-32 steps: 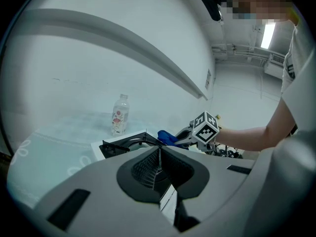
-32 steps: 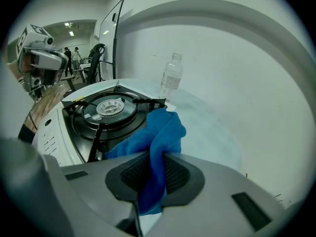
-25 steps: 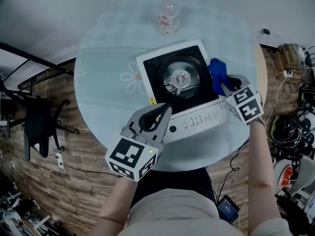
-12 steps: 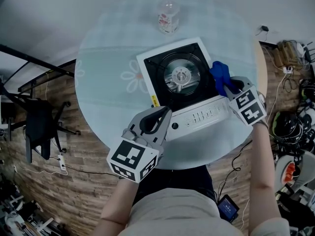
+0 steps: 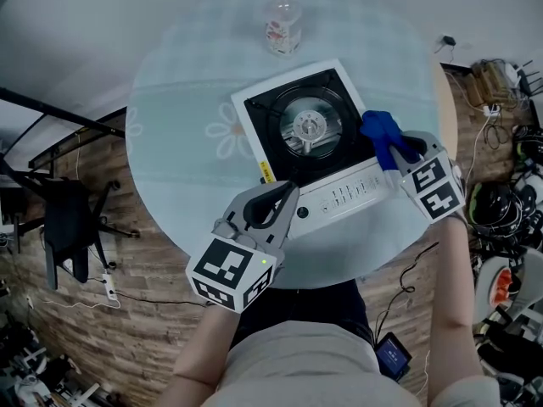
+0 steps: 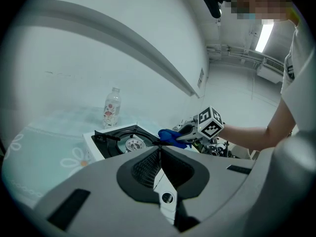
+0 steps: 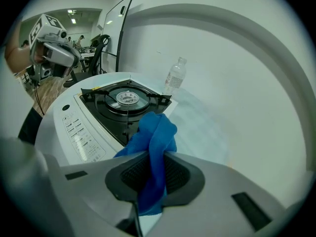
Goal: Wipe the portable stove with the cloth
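the right gripper (image 5: 395,153) is clamped on the blue cloth (image 5: 379,130) at the right edge of the portable stove (image 5: 339,198), seemingly set to wipe - the left gripper (image 5: 282,192), jaws together and empty, sits at the front-left corner, probably steadying it.

Round table (image 5: 178,142), pale cover, flower print (image 5: 222,134) ahead and left of the left gripper (image 5: 287,189). Clear bottle (image 5: 281,30), upright and capped, stands at the table's far edge, well ahead of both grippers. Black chair (image 5: 72,219) on wood-pattern floor (image 5: 127,312), well left of the left gripper. White power strip (image 5: 108,282) on the floor near the chair. Tangle of cables (image 5: 501,83) to the right of the right gripper (image 5: 392,153). Small device with blue screen (image 5: 393,356) on the floor, behind the right gripper.
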{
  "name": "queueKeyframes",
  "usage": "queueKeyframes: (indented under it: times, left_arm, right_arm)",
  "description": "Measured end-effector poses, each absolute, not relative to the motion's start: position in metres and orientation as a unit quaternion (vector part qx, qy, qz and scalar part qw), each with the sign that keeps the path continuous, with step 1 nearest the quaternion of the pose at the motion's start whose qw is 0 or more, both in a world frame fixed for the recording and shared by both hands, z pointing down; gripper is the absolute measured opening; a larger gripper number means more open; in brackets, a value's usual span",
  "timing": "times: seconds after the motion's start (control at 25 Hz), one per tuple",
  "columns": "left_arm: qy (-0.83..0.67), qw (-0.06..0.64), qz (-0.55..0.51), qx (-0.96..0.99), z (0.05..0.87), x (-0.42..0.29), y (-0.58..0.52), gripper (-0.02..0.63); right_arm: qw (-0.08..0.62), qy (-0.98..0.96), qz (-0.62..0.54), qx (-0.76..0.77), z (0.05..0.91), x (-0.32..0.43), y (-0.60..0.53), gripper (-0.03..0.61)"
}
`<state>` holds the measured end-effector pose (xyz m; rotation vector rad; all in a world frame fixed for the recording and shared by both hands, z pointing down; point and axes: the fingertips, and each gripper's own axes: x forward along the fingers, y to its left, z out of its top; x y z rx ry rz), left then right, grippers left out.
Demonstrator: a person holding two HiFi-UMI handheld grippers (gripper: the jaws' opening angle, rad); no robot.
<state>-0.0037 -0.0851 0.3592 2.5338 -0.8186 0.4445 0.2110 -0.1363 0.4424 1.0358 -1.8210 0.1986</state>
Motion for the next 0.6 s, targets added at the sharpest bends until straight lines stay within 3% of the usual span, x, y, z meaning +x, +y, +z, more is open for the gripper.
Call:
queueKeyframes:
  times: [0.6]
  left_arm:
    - [-0.259,0.212,0.171,0.927,0.360,-0.005,-0.079,0.026]
  right_arm:
    - [0.474,-0.716,0.129,0.496,0.438,0.222,-0.093,0.071]
